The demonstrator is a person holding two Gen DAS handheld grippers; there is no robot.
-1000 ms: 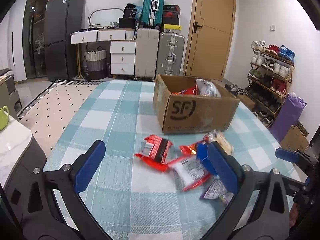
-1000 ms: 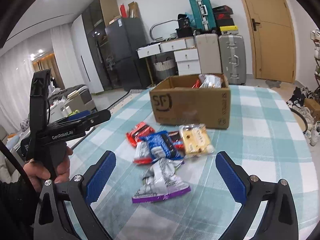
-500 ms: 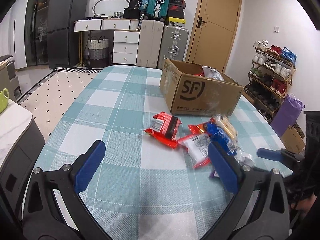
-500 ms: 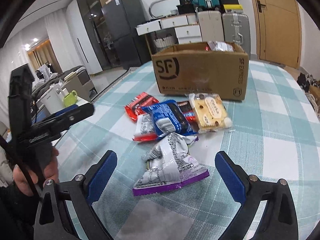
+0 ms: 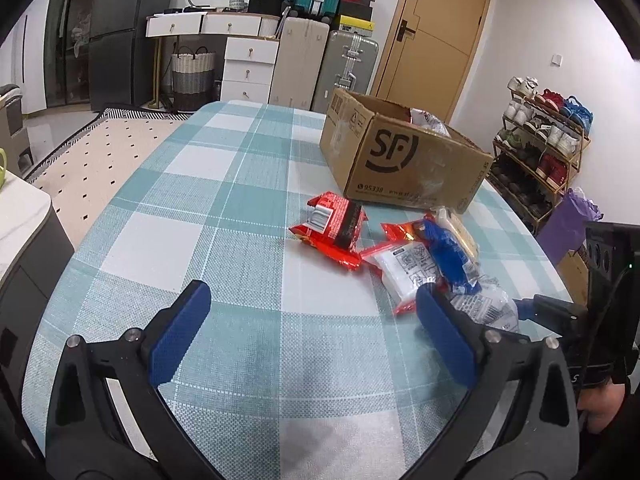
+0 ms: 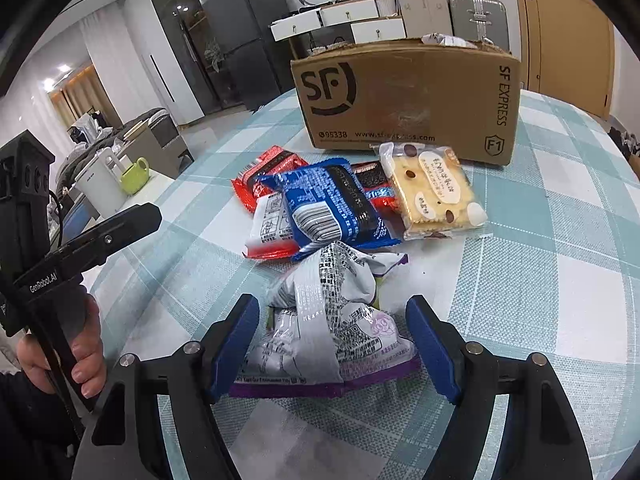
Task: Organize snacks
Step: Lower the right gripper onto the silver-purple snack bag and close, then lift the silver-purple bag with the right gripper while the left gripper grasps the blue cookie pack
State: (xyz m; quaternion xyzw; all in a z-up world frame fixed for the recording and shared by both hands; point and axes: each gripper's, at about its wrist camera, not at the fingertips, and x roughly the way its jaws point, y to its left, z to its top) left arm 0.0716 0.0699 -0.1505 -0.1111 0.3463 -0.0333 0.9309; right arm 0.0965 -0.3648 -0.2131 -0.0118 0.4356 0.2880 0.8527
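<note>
Several snack packets lie on the checked tablecloth in front of an open cardboard SF box [image 6: 408, 96], also in the left wrist view [image 5: 404, 156]. My right gripper [image 6: 332, 344] is open, its jaws around a silver and purple packet [image 6: 332, 336] without squeezing it. Beyond it lie a blue packet [image 6: 332, 208], a cracker packet [image 6: 432, 192], a white and red packet [image 6: 272, 224] and a red packet [image 6: 260, 172]. My left gripper [image 5: 312, 332] is open and empty over bare cloth, left of the pile. The red packet [image 5: 332, 228] lies ahead of it.
The box holds some packets [image 5: 428, 120]. A side counter with a green cup [image 6: 134, 174] and white kettle [image 6: 98, 186] stands left of the table. A shoe rack [image 5: 540, 136] and purple bag [image 5: 568, 224] stand to the right. Suitcases and drawers line the far wall.
My right gripper has moved forward and down, and its jaws have narrowed around the silver and purple packet. My left gripper has drawn back and swung left, away from the pile.
</note>
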